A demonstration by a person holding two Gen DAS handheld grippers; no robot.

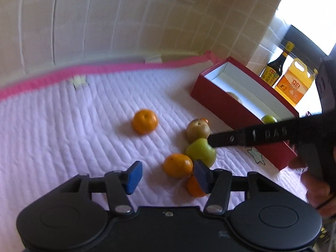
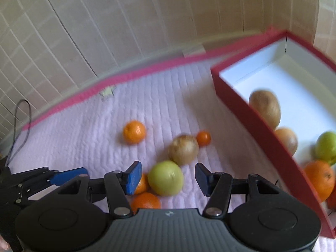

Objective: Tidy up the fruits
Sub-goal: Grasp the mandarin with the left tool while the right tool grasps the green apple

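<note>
Loose fruit lies on a quilted white mat [image 1: 63,126]. My left gripper [image 1: 168,176] is open just above the mat, with an orange [image 1: 178,165] lying between its blue pads, nearer the right one and not pressed. A second orange [image 1: 194,187] is half hidden behind that pad. My right gripper [image 2: 168,177] is open around a green apple [image 2: 166,178], with gaps on both sides. In the left wrist view one black finger [image 1: 252,135] of the right gripper reaches the green apple [image 1: 201,152]. A brown fruit [image 2: 183,149] sits just beyond the apple.
An open red box [image 2: 262,130] stands to the right and holds brown fruits, a green apple [image 2: 326,147] and an orange [image 2: 319,178]. A lone orange [image 1: 145,121] lies farther out. A dark bottle [image 1: 275,69] and an oil jug [image 1: 294,82] stand behind the box. A tiled wall borders the mat.
</note>
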